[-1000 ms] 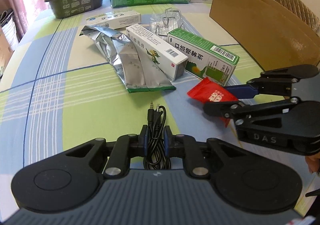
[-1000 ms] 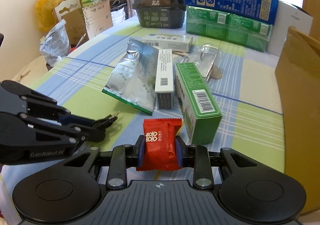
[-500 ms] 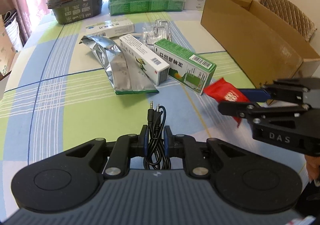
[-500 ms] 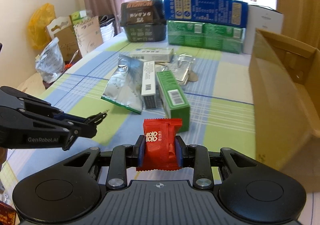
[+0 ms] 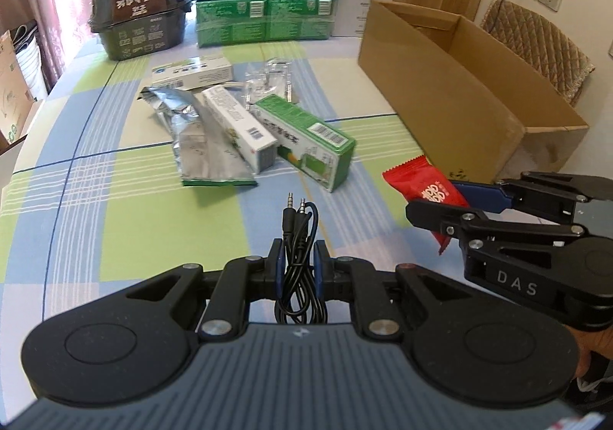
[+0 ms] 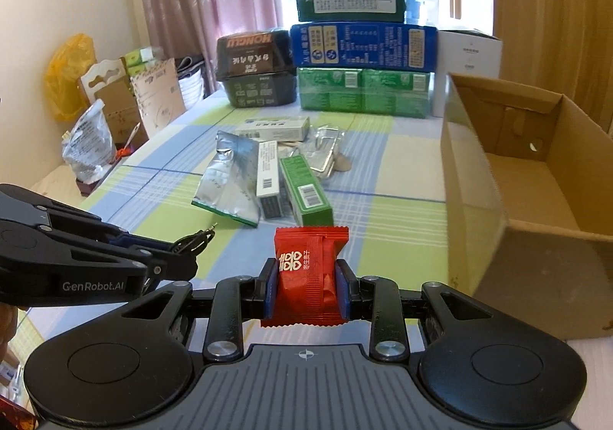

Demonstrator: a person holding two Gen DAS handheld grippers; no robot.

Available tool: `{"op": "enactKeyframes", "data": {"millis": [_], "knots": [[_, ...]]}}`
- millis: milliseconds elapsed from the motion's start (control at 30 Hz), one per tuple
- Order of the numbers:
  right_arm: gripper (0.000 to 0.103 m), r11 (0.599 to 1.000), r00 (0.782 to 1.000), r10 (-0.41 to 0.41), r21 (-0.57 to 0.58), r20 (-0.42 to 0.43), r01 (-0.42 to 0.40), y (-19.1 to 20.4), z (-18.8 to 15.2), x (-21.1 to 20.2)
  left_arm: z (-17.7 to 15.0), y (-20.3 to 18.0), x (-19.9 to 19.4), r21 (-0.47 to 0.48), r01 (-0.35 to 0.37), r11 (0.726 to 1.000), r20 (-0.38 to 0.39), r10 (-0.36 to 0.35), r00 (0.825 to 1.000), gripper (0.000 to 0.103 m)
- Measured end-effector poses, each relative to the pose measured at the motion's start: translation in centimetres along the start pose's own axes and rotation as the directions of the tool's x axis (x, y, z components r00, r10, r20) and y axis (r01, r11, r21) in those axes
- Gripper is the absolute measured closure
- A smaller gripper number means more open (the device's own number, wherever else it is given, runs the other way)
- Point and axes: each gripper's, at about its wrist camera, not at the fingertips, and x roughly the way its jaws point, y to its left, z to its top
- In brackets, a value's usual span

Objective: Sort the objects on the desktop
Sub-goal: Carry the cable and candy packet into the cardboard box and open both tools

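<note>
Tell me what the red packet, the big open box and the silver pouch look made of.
Red packet: glossy plastic film, judging by its sheen and crimped ends. Big open box: matte brown cardboard with folded flaps. Silver pouch: probably foil laminate; it looks mirror-bright and creased.

Left gripper, at six o'clock, is clamped on a coiled black audio cable, twin jack plugs pointing to twelve. Right gripper, at three o'clock, pinches a red foil snack packet. An open brown cardboard box sits at two o'clock on the checked green-and-blue tablecloth. A green carton, white carton and silver foil pouch lie together near centre.
</note>
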Motion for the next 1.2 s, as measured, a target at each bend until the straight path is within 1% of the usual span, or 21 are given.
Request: {"op": "enactKeyframes", "data": {"millis": [133, 433, 600, 733, 1000, 1200], "knots": [[0.075, 1.0, 1.0, -0.012, 0.009, 0.003, 0.012, -0.5, -0.1, -0.5, 0.1, -1.0, -0.2, 0.014, 0.009, 1.0, 0.003, -0.009, 1.0, 0.092], [0.075, 1.0, 0.999, -0.023, 0.022, 0.022, 0.022, -1.1, -0.1, -1.2, 0.9, -2.0, -0.6, 0.014, 0.02, 1.0, 0.023, -0.02, 1.0, 0.092], [0.075, 0.999, 0.999, -0.036, 0.039, 0.041, 0.034, -1.4, 0.1, -1.8, 1.9, -2.6, -0.9, -0.007, 0.029, 1.0, 0.043, -0.029, 0.999, 0.092], [0.075, 0.997, 0.997, -0.05, 0.053, 0.057, 0.047, -1.8, 0.3, -2.5, 2.5, -3.4, -1.0, 0.0, 0.04, 0.999, 0.06, -0.04, 0.997, 0.092], [0.075, 0.996, 0.993, -0.079, 0.056, 0.087, 0.074, -2.0, 1.3, -3.8, 3.5, -4.9, -1.4, 0.003, 0.06, 0.998, 0.085, -0.06, 0.995, 0.092], [0.075, 0.993, 0.989, -0.109, 0.053, 0.102, 0.104, -3.0, 2.5, -5.1, 4.0, -5.7, -2.0, 0.008, 0.074, 0.997, 0.108, -0.075, 0.991, 0.092]]}}
